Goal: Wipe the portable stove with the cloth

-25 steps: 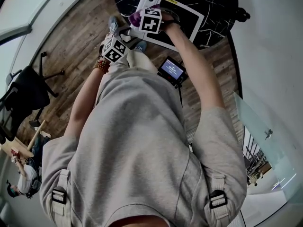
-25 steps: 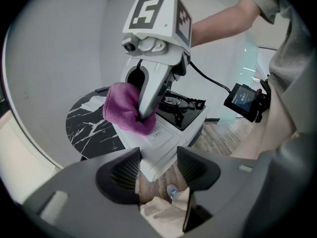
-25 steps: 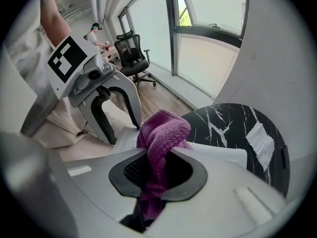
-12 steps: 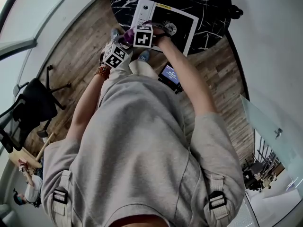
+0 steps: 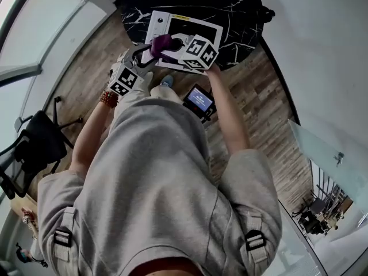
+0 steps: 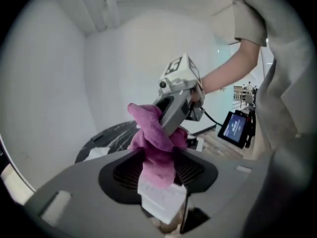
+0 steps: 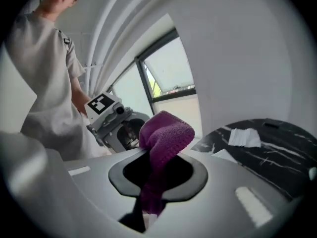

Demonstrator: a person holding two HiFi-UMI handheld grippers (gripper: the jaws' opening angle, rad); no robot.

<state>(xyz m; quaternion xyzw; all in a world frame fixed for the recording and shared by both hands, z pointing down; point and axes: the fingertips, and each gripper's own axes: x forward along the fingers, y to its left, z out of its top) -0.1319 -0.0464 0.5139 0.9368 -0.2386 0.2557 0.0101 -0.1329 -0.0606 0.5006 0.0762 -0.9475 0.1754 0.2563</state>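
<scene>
We find the cloth (image 5: pixel 160 43) stretched between both grippers, over the near left part of the stove (image 5: pixel 201 30), which lies on the black table (image 5: pixel 241 10). The left gripper (image 5: pixel 145 52) has just been closing its jaws. The cloth end with the white tag sits between them, and they clamp it. The right gripper (image 5: pixel 174 41) has its jaws pressed on the other end (a purple fold bulges up out of them). Both gripper views show the cloth raised in the air, with the table behind and below it.
</scene>
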